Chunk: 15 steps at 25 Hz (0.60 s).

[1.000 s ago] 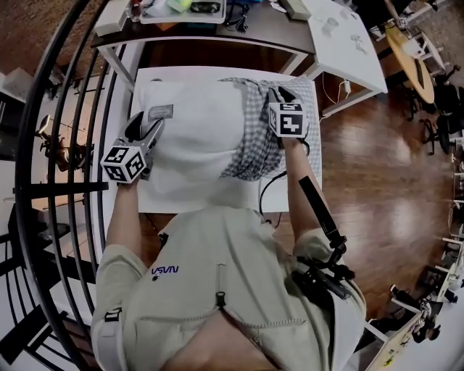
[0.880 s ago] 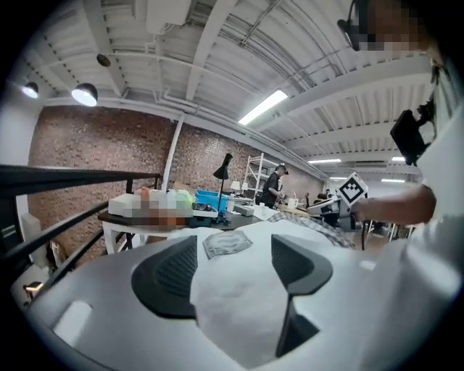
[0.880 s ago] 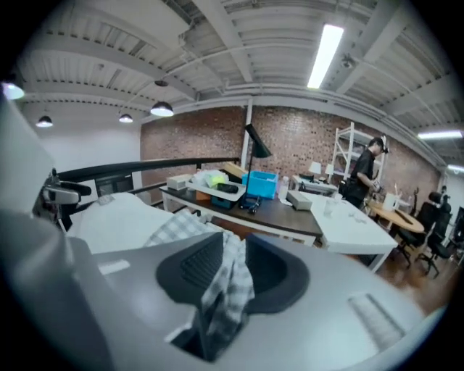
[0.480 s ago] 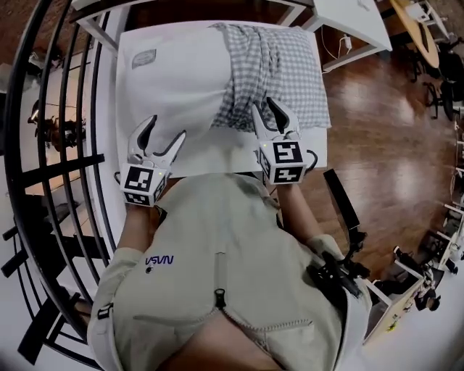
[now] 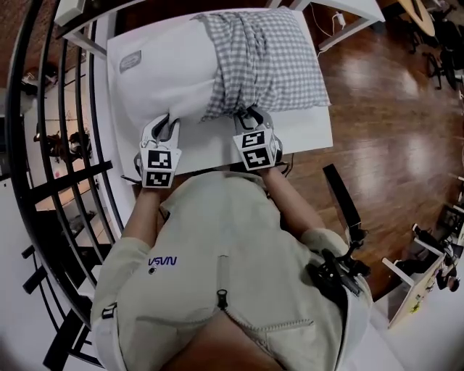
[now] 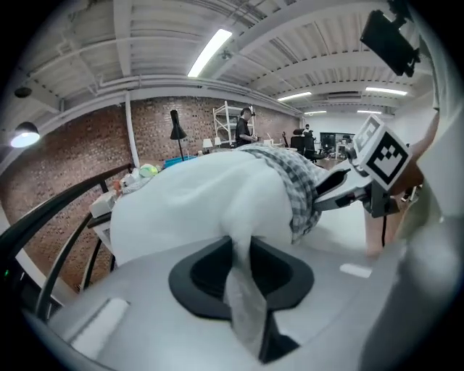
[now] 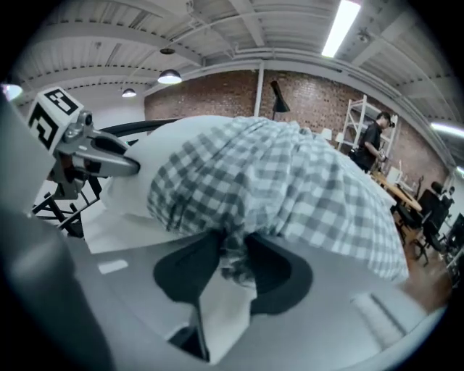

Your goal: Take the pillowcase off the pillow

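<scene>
A white pillow (image 5: 167,80) lies on the white table (image 5: 217,148). A grey checked pillowcase (image 5: 264,58) is bunched over its right part. My left gripper (image 5: 163,122) is at the pillow's near edge. Its jaws have just been closing, and in the left gripper view (image 6: 241,243) they pinch a fold of white pillow (image 6: 188,203) cloth. My right gripper (image 5: 249,112) is at the pillowcase's near edge. Its jaws have just been opening, and in the right gripper view (image 7: 230,243) a gathered bit of the checked pillowcase (image 7: 283,188) sits between them.
A black curved railing (image 5: 65,145) runs close along the table's left side. Wooden floor (image 5: 377,109) lies to the right. Another white table (image 5: 351,7) stands behind. A person (image 6: 244,127) stands far off by shelves.
Both grippers have come back from over the pillow to its near edge. The left one, open before, now pinches the white cloth. The right one has left the pillowcase's far part.
</scene>
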{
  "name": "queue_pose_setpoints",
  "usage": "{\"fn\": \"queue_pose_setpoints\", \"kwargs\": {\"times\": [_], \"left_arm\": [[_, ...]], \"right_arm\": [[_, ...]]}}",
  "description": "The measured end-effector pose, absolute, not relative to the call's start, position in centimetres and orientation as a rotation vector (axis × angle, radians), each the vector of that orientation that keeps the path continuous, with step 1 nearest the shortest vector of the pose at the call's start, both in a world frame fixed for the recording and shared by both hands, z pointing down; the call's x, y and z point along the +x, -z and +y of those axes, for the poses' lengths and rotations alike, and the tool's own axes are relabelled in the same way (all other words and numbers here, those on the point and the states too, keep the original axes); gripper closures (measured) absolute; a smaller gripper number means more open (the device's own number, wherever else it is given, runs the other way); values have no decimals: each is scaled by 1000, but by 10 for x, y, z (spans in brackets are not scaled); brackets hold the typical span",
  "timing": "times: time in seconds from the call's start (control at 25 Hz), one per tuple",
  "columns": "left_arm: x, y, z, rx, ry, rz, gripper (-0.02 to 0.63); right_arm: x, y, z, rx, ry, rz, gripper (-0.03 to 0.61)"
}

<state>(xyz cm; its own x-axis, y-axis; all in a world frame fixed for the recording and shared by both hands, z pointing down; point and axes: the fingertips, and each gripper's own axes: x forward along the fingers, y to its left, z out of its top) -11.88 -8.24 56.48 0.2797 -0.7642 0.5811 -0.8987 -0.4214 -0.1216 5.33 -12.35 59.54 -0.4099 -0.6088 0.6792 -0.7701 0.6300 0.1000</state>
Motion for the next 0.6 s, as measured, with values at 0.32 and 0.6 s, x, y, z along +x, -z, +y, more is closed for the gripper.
{"fn": "queue_pose_setpoints", "kwargs": {"times": [0.32,0.6], "left_arm": [[-156,-471,-116,2336,-605,-1798,597],[-199,-455,-123,2241,-446,-1865,597]], "right_arm": [[95,-503,-156,1274,-35,-2154,559],[172,-494,-184,1424,-71,-2035,565]]}}
